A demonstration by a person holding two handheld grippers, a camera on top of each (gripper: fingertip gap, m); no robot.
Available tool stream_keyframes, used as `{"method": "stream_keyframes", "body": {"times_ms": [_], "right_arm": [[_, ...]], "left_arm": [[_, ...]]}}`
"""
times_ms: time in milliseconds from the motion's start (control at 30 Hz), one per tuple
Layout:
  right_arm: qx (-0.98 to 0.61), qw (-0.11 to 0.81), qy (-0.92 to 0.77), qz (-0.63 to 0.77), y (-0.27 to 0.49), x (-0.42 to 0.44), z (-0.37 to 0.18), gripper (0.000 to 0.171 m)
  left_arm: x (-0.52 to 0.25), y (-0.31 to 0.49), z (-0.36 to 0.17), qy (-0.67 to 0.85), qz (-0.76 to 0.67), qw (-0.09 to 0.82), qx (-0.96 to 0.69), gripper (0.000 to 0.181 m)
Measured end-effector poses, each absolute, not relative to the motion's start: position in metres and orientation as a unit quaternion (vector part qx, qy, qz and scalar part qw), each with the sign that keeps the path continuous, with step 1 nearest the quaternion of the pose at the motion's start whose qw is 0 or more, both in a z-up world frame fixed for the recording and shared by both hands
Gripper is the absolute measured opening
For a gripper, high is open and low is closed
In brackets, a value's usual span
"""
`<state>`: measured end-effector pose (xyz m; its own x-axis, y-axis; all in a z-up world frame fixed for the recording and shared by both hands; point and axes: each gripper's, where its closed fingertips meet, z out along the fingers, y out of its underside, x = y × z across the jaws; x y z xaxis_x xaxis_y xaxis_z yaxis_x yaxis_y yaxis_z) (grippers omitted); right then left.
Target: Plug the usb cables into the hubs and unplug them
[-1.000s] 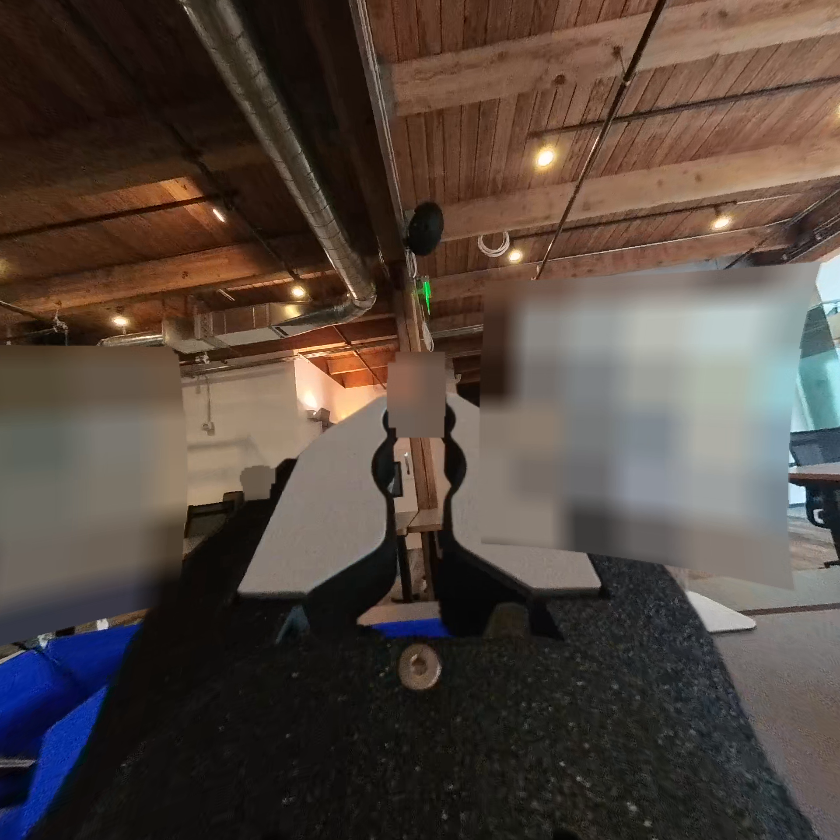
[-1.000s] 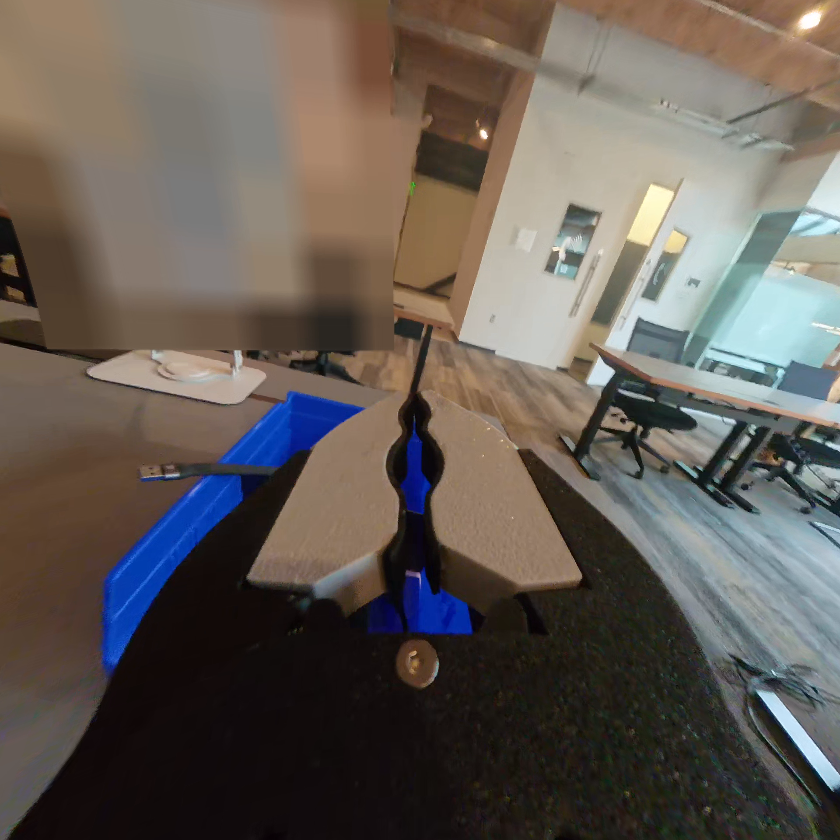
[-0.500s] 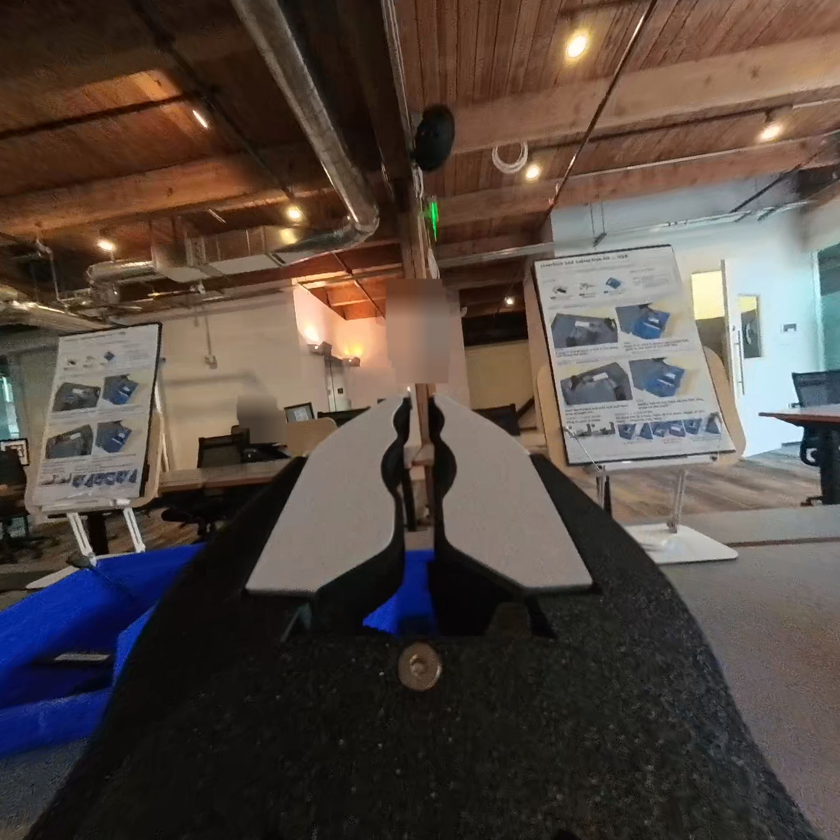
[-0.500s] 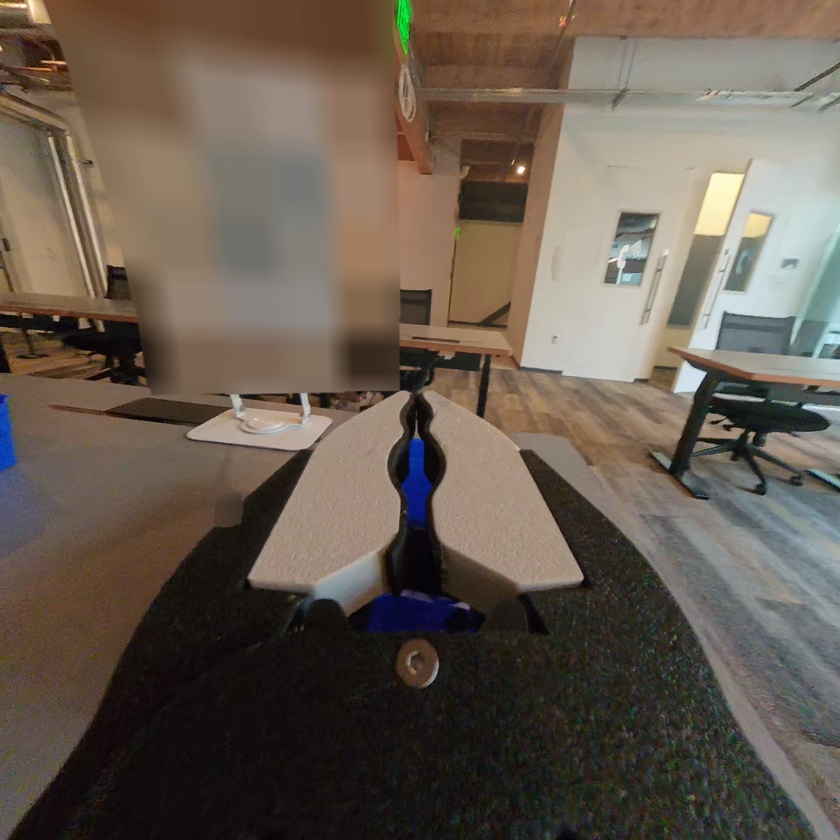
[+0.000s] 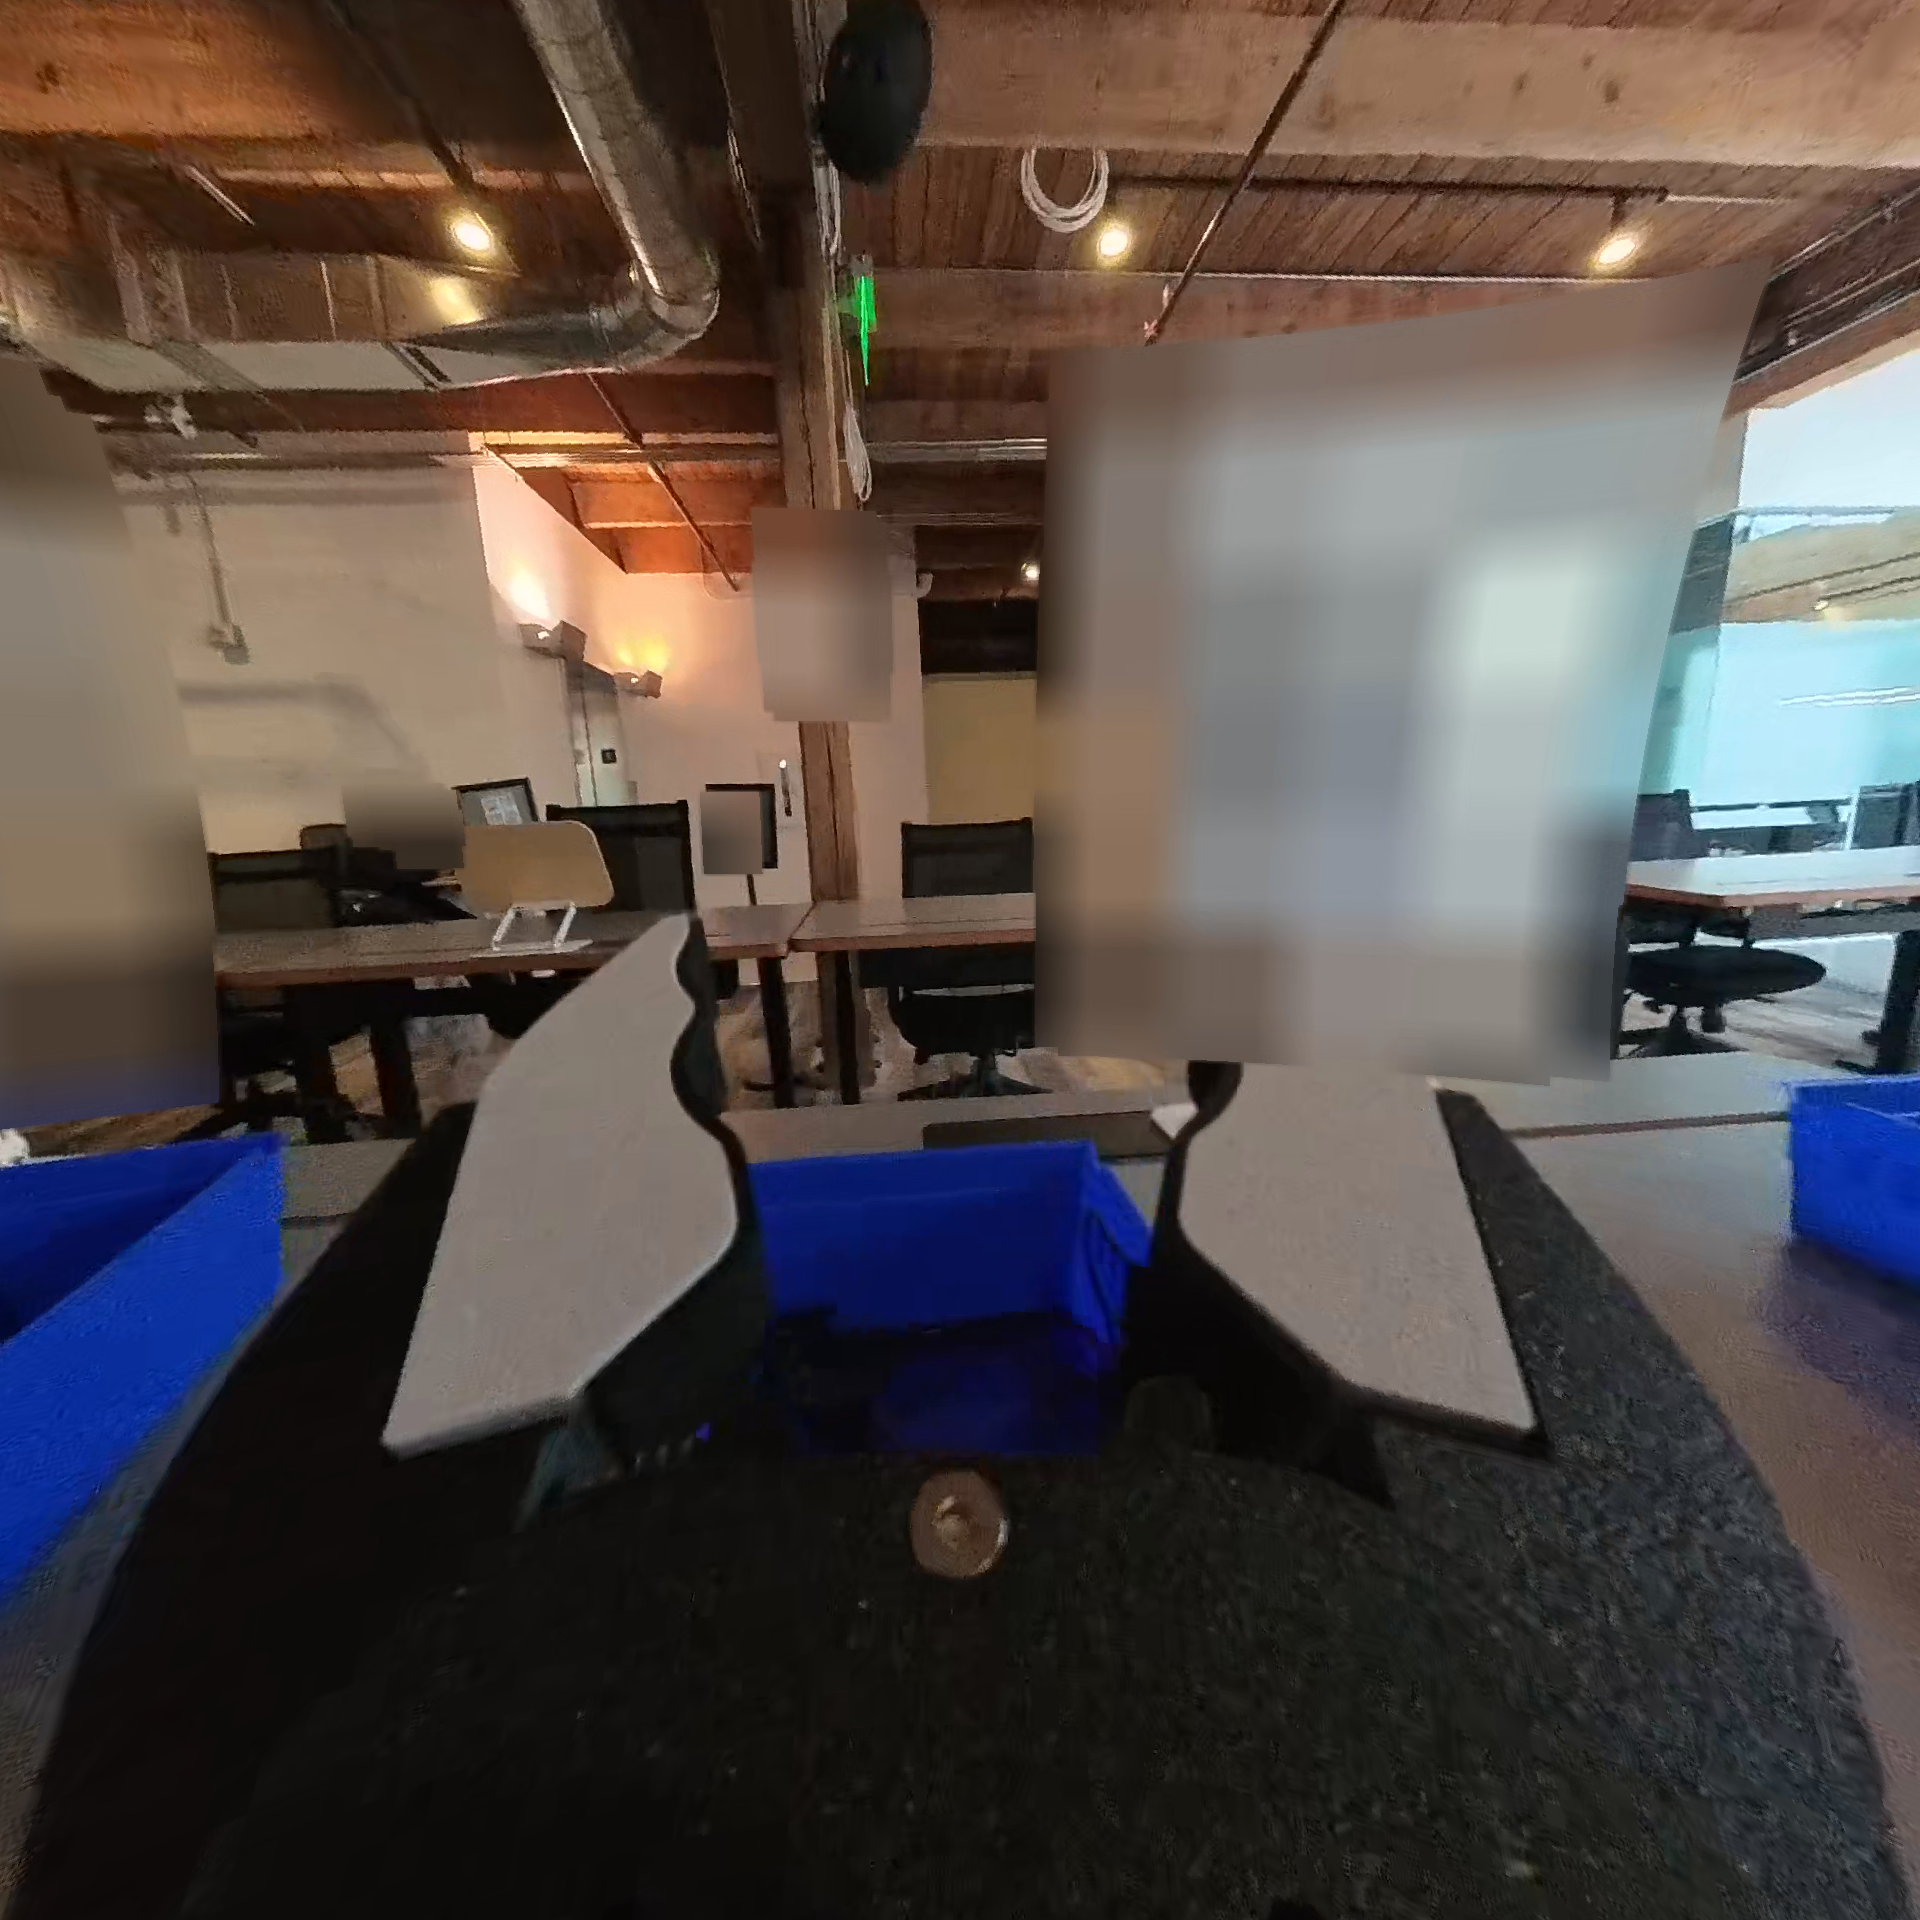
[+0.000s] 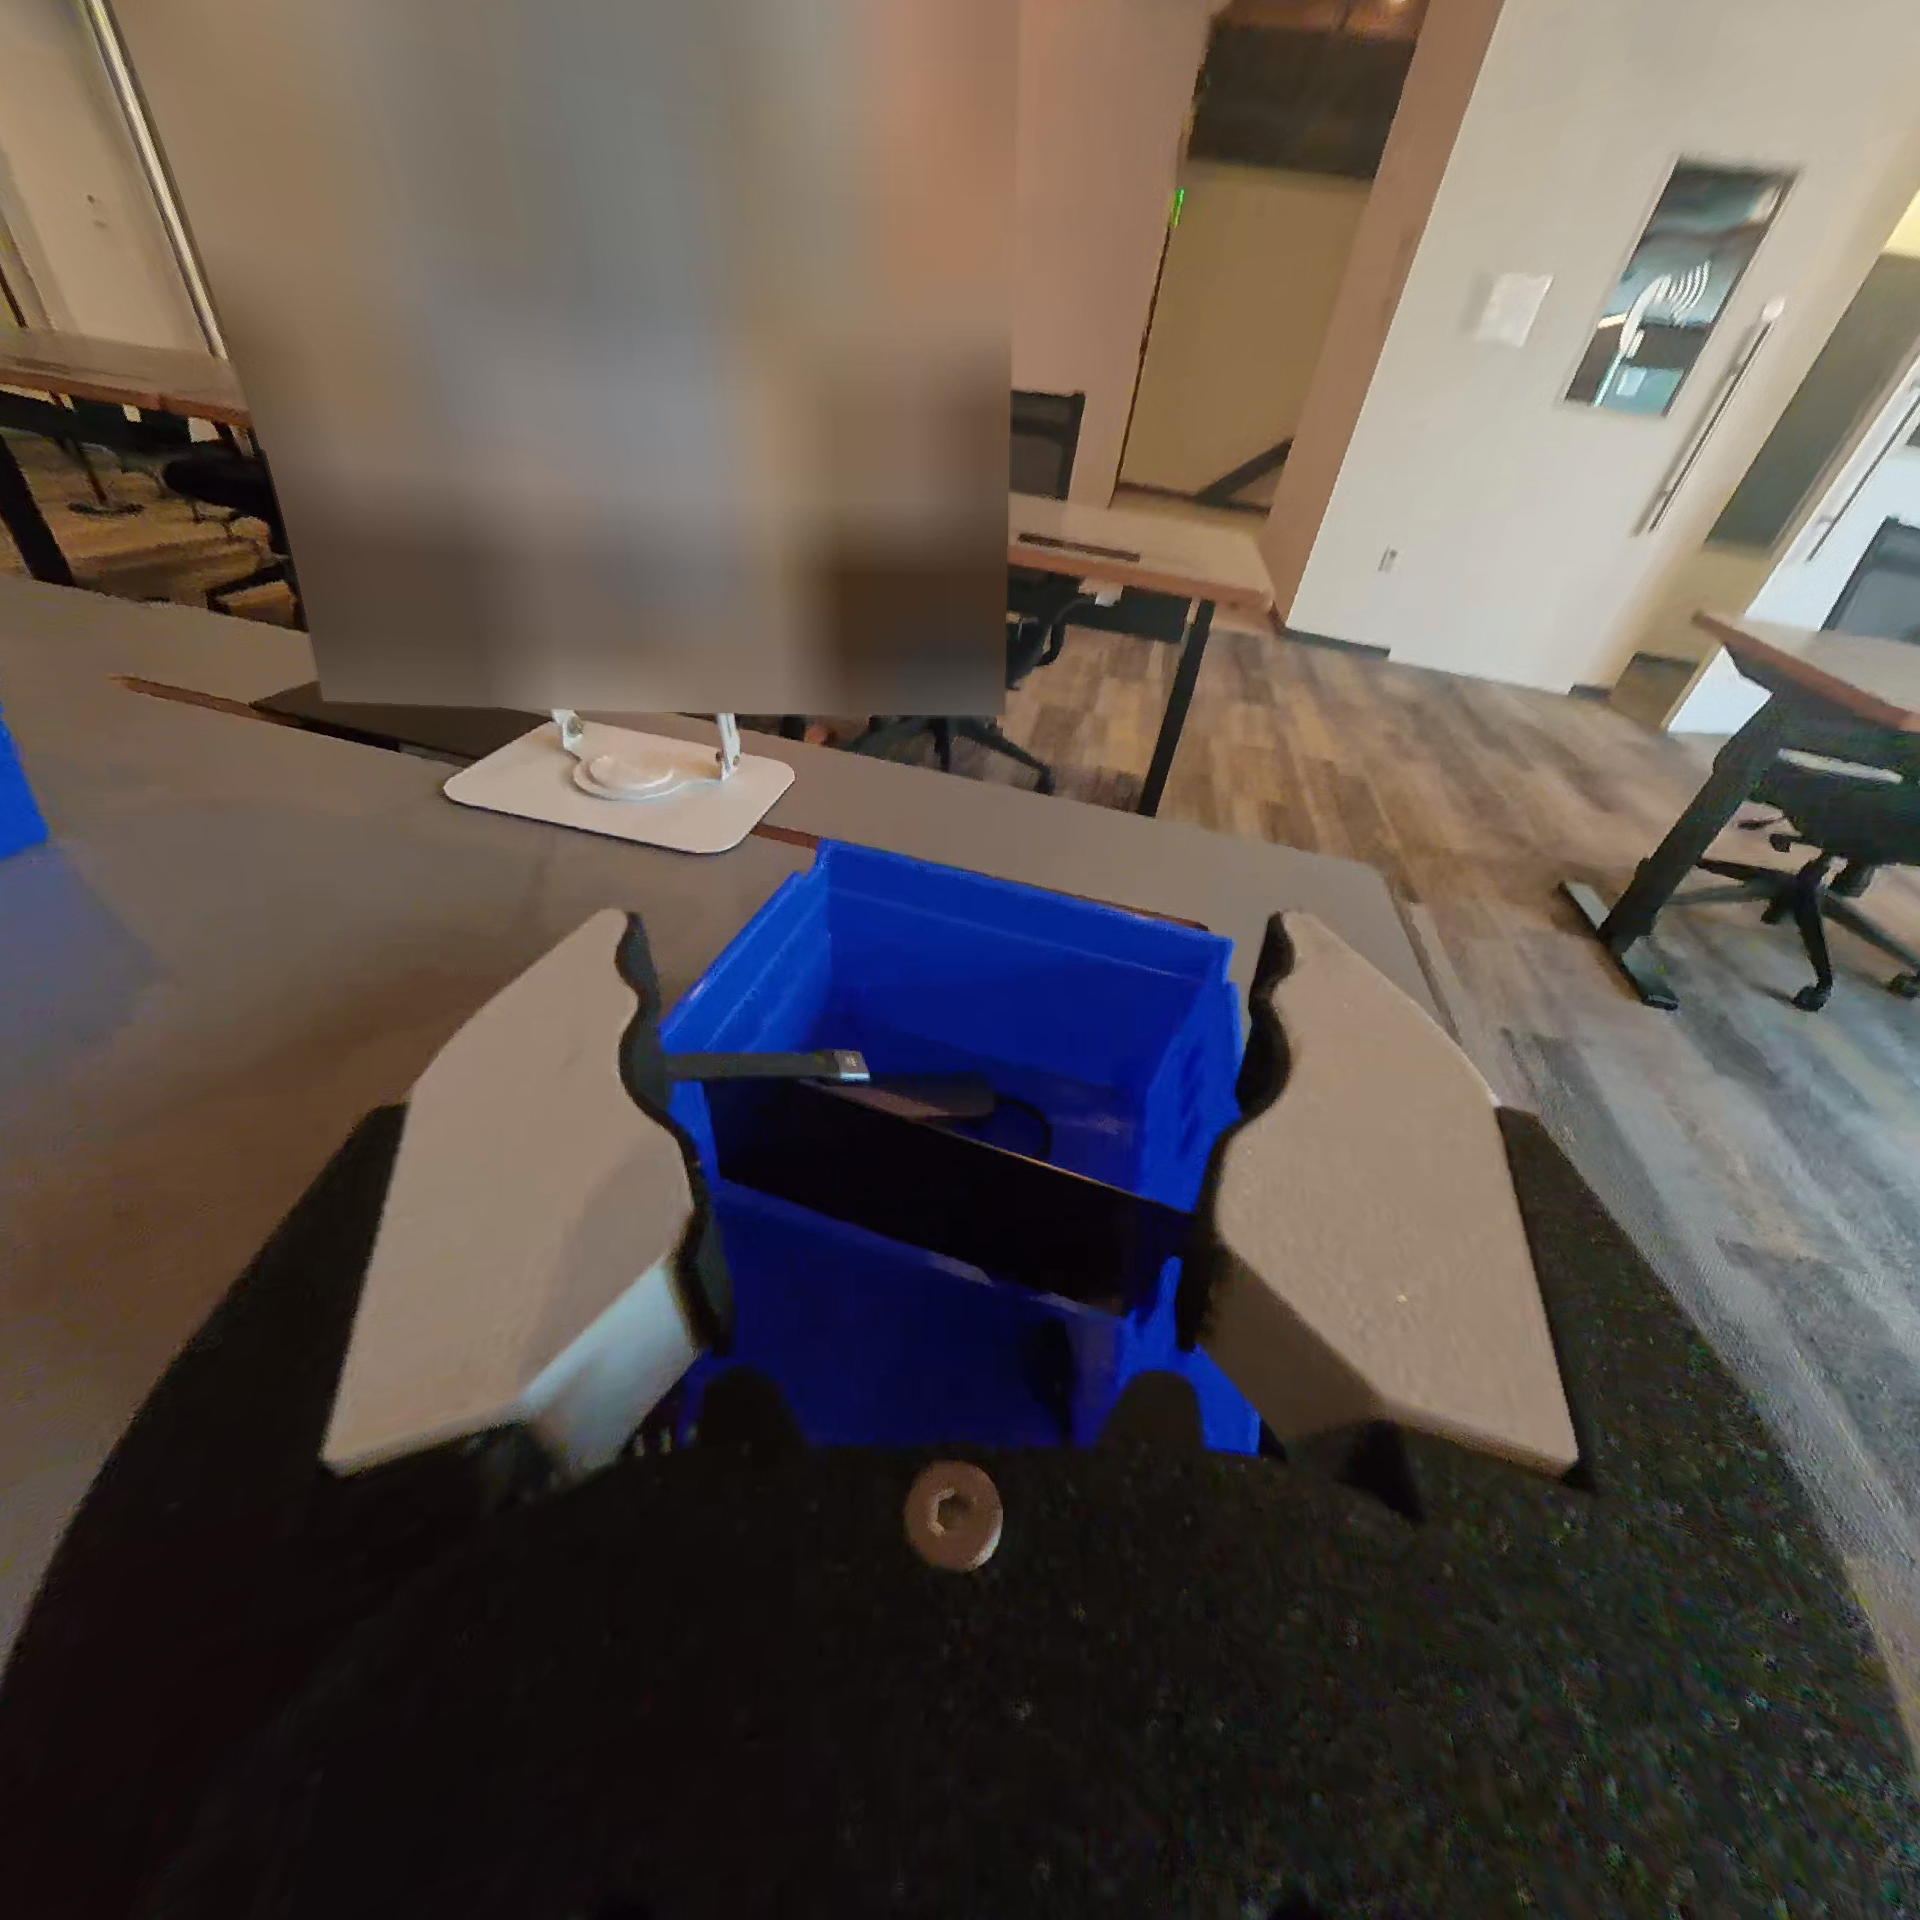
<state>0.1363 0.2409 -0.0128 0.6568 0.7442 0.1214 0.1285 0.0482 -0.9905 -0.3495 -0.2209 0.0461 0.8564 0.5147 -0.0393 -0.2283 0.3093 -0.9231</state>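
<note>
In the right wrist view my right gripper (image 6: pixel 951 956) is open and empty, its jaws spread just above a blue bin (image 6: pixel 997 956). A black divider (image 6: pixel 935 1195) crosses the bin, and a black USB cable with a metal plug (image 6: pixel 821 1065) lies over it. In the left wrist view my left gripper (image 5: pixel 951 1008) is open and empty, held over another blue bin (image 5: pixel 925 1216) whose inside is dark. I cannot make out a hub in either bin.
The bins stand on a grey table (image 6: pixel 260 935). More blue bins sit at the left (image 5: pixel 125 1278) and far right (image 5: pixel 1860 1174) in the left wrist view. A white sign stand base (image 6: pixel 623 784) is behind the right bin. The table's right edge drops to the wooden floor (image 6: pixel 1662 1143). My right fingertips sit around 65 cm from my left ones.
Both grippers were shut and have opened wide. Both views tilted down from the ceiling and room to the blue bins on the table.
</note>
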Motion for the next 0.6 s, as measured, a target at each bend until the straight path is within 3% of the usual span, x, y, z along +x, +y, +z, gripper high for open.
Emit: {"method": "stream_keyframes", "body": {"times_ms": [167,267,433,600], "right_arm": [[-0.677,0.584,-0.367,0.257,0.248,0.142,-0.039,0.108],[-0.675,0.572,-0.380,0.271,0.250,0.149,-0.057,0.094],[-0.677,0.555,-0.399,0.272,0.264,0.150,-0.078,0.066],[-0.657,0.484,-0.543,0.198,0.286,0.118,-0.091,0.064]], "left_arm": [[-0.352,-0.205,0.038,-0.134,0.233,0.798,-0.540,0.094],[-0.353,-0.195,0.030,-0.128,0.241,0.785,-0.557,0.093],[-0.349,-0.189,0.029,-0.115,0.285,0.774,-0.554,0.069],[-0.349,-0.185,0.026,-0.113,0.314,0.758,-0.560,0.058]]}}
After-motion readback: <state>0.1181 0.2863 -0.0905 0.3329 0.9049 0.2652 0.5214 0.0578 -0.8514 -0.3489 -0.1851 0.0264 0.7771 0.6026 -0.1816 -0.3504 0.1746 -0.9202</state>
